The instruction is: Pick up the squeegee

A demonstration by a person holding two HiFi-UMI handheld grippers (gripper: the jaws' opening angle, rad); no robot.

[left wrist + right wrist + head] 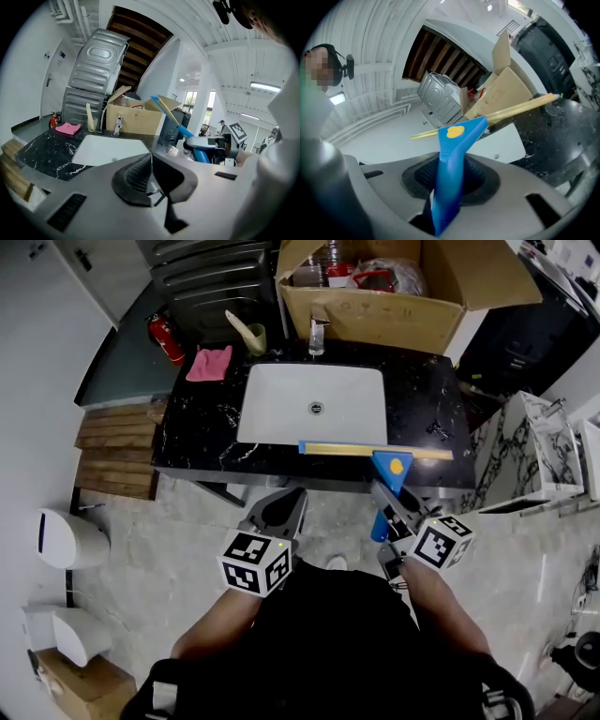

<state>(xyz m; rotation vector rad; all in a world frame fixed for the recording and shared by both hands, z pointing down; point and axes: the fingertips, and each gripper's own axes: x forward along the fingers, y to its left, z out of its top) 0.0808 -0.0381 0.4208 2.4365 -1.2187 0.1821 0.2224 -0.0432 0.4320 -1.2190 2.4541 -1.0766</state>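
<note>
Fingers [473, 174] of the right gripper [449, 187] are clenched on the blue handle of the squeegee [452, 154], one ribbed pad on each side of it. The handle's lower end sinks out of sight between them, so how far down it reaches cannot be told. In the head view the same handle is partly covered by the right gripper [385, 495] and its marker cube. What lies inside the cardboard box [375, 310] at the back of the table [202, 432] is too cluttered to name, and the person's forearms are half lost against dark clothing.

From the grip the handle rises and widens into a triangular head with a yellow spot, and the long yellow blade [375, 449] runs crosswise beyond the fingertips. Seen from the head, the blade lies across the front rim of the white sink [309, 404]. The left gripper view shows the squeegee tilted in the air, clear of the table.

On the left gripper [151, 164] the pads are pressed together, with nothing caught between them.

Both grippers sit side by side just short of the table's front edge, over the floor, and point forward and slightly down. The left gripper [281, 504] faces the sink and the faucet [317, 334], with a pink cloth [210, 363] off to its left
</note>
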